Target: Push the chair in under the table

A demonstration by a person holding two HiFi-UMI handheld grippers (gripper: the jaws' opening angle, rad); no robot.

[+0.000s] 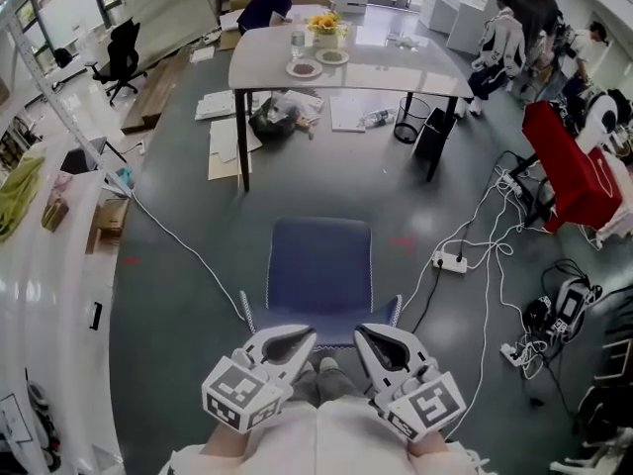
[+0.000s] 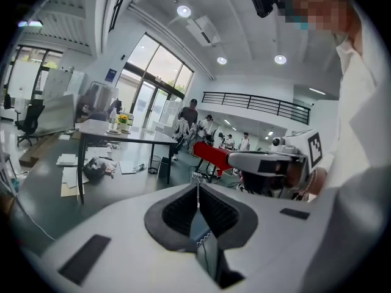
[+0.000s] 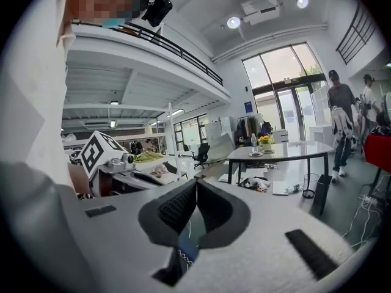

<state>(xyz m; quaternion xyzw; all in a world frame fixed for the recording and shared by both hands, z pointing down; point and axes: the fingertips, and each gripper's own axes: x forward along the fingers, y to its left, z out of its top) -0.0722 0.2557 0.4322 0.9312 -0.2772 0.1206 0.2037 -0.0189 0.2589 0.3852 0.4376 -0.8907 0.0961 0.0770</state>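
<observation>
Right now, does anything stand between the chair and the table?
The floor between chair and table looks bare. Under the table lie a dark bag and papers, which may block it.

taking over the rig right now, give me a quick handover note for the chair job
Left gripper: jaws together, nothing clamped, tip at the left side of the blue chair's backrest.
Right gripper: jaws together, nothing clamped, tip at the backrest's right side.
Chair: on open floor just ahead of you, seat toward the grey table, well short of it.
Done: both grippers are behind the backrest; I cannot tell whether they touch it.
Left: push the chair forward until the seat is under the table. Mind the dark bag and papers on the floor beneath it.
</observation>
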